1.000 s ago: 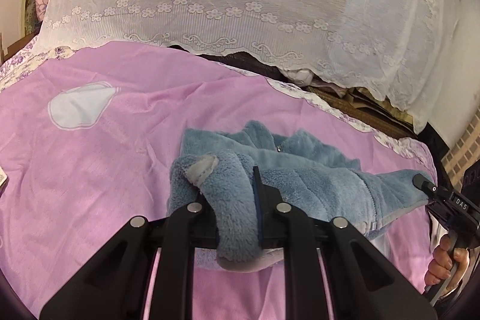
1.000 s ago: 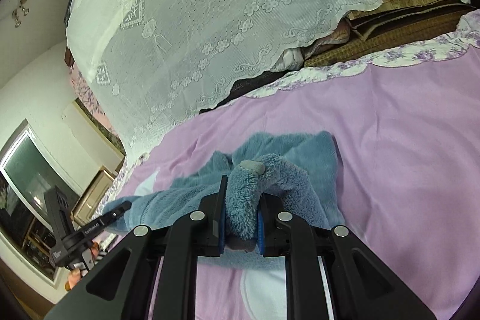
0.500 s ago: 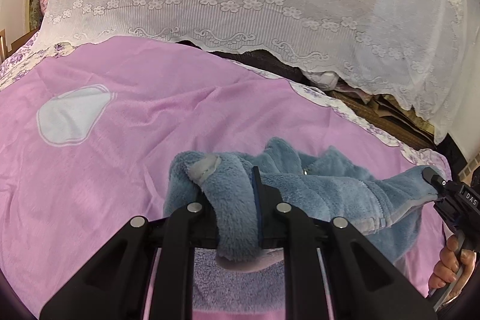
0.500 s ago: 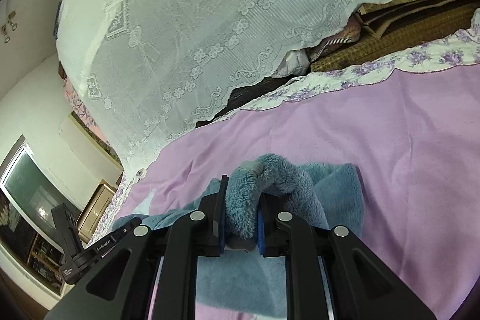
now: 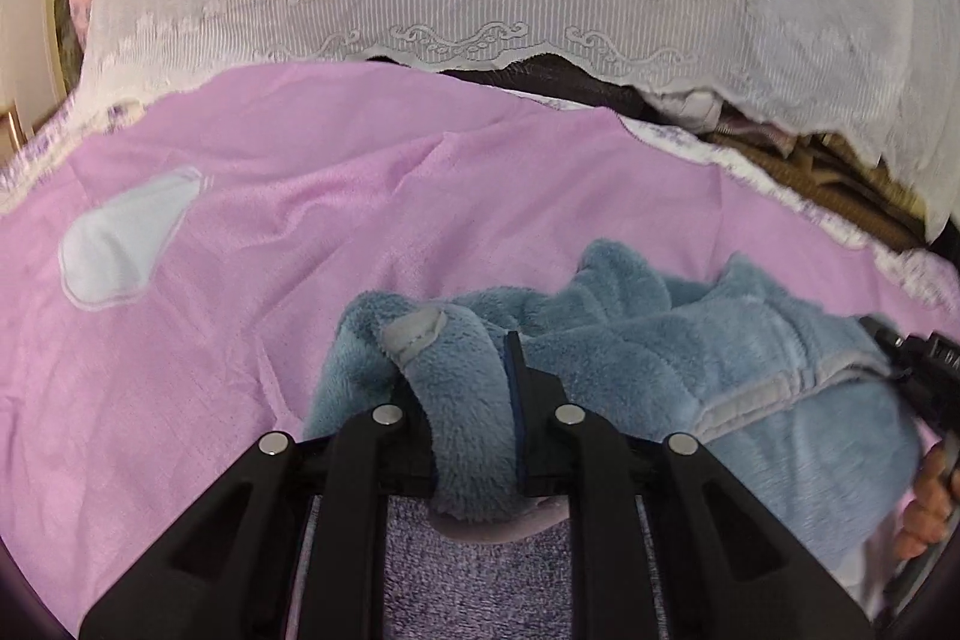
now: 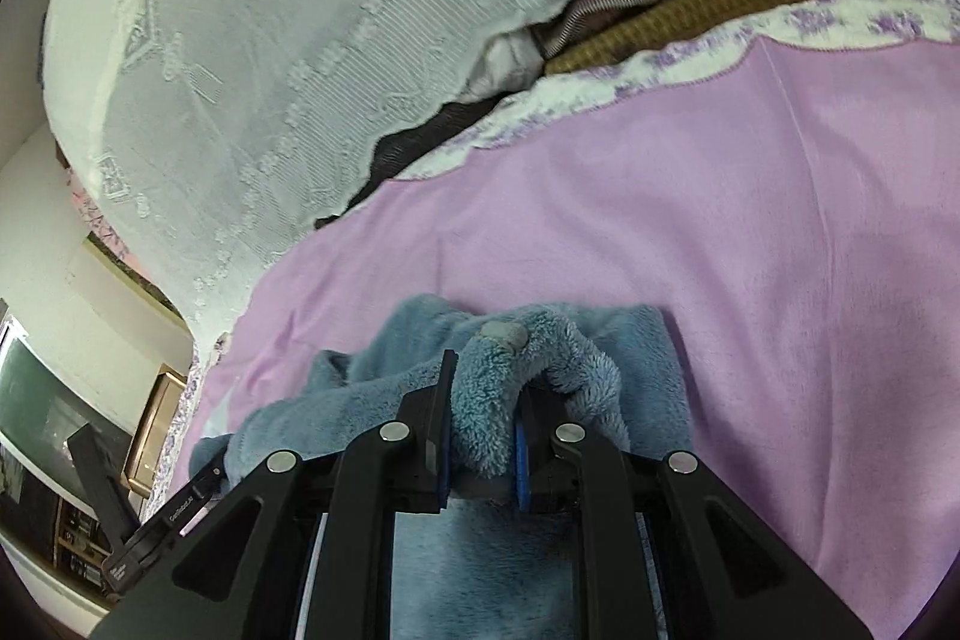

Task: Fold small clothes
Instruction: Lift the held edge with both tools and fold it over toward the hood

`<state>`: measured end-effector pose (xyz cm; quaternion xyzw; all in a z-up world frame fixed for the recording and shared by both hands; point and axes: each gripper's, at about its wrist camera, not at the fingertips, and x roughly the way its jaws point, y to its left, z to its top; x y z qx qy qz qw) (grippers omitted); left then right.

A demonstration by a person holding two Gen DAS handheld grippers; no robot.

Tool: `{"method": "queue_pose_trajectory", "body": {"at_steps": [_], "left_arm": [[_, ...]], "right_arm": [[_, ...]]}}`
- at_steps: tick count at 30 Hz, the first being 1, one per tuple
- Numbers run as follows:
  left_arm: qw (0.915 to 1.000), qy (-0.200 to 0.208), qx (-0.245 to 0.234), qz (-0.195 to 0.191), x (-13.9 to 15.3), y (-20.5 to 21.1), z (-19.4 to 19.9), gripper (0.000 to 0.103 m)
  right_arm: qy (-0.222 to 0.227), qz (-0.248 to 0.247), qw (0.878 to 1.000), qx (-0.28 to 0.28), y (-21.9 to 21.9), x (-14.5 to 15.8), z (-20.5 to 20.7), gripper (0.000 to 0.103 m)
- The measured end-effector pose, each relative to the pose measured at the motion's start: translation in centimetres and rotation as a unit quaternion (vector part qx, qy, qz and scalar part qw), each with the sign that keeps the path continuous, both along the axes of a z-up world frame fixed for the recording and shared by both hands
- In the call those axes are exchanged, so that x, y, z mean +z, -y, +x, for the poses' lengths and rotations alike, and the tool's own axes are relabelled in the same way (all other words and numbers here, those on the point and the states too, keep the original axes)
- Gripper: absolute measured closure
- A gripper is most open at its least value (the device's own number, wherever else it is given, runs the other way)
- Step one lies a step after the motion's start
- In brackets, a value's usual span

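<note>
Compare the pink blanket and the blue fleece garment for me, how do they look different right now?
The pink blanket lies spread nearly flat with light creases; the blue fleece garment is bunched and lifted. The blanket's surface is smooth and carries a pale patch; the garment is thick and fluffy with grey trim. Only the garment is gripped, by the left gripper and right gripper. Both are soft fabric.

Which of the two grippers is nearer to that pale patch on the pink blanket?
Left. The left gripper holds the blue garment beside the pale patch; the right gripper holds the garment's far end.
</note>
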<state>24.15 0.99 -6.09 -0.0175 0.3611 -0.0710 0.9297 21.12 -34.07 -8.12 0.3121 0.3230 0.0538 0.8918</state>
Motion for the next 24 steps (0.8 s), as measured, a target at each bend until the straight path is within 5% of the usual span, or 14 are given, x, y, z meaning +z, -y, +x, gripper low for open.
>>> {"method": "queue_pose_trajectory", "body": {"at_steps": [13,24], "left_arm": [[0.9982,0.033,0.010,0.050,-0.4,1.2,-1.2,0.086],[0.9969,0.054,0.013,0.055,0.3,1.5,-2.2,0.081]], "right_arm": [[0.003,-0.028,1.000,-0.002,-0.5,0.5,-0.2,0.085],[0.008,-0.035,0.999,0.000,-0.5,1.0,-0.5,0.083]]}}
